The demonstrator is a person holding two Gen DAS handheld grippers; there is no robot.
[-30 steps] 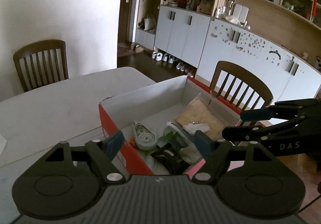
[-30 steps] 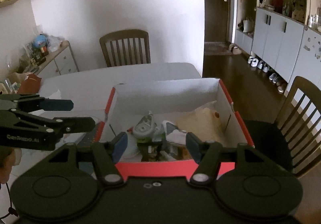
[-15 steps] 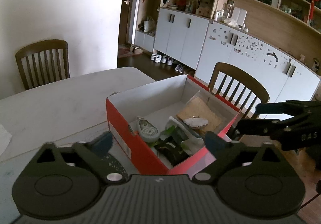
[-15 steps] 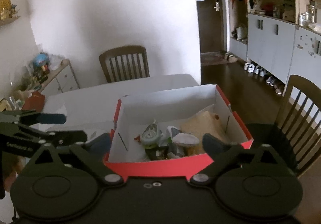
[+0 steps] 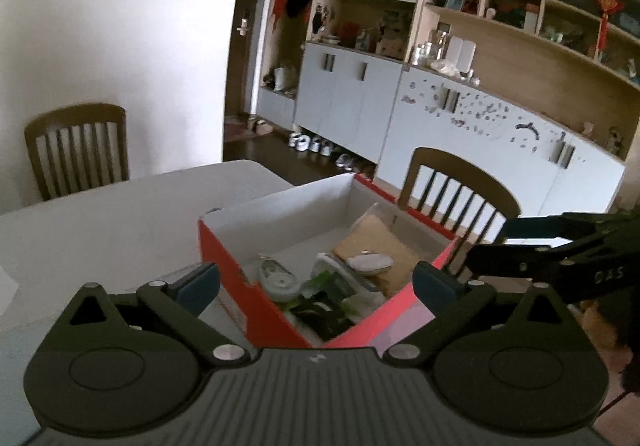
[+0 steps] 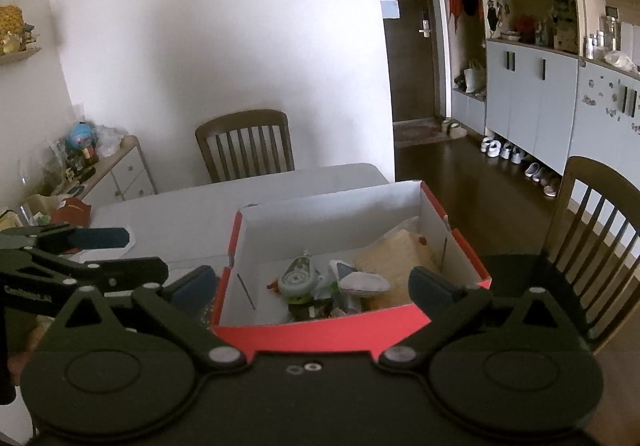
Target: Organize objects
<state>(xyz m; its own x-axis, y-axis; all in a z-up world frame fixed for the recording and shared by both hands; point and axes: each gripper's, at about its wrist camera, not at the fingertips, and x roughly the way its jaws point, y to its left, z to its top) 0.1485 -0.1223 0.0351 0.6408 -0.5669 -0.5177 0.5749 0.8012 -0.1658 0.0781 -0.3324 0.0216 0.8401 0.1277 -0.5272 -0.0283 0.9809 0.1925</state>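
Blurring together – clutter (image 6: 320, 294) inside red box (image 6: 320, 336).

Matte black throughout. Left gripper (image 5: 316, 286): ribbed grey-black housing with a small white mark at centre, two round discs, silver pivot screws, triangular cut-outs in the links, dark blue pads (image 5: 198, 286). Right gripper (image 6: 316, 286): smooth black housing with two small screws at centre, same discs, links and blue pads (image 6: 428, 284). White lettering along the side of each, partly legible.
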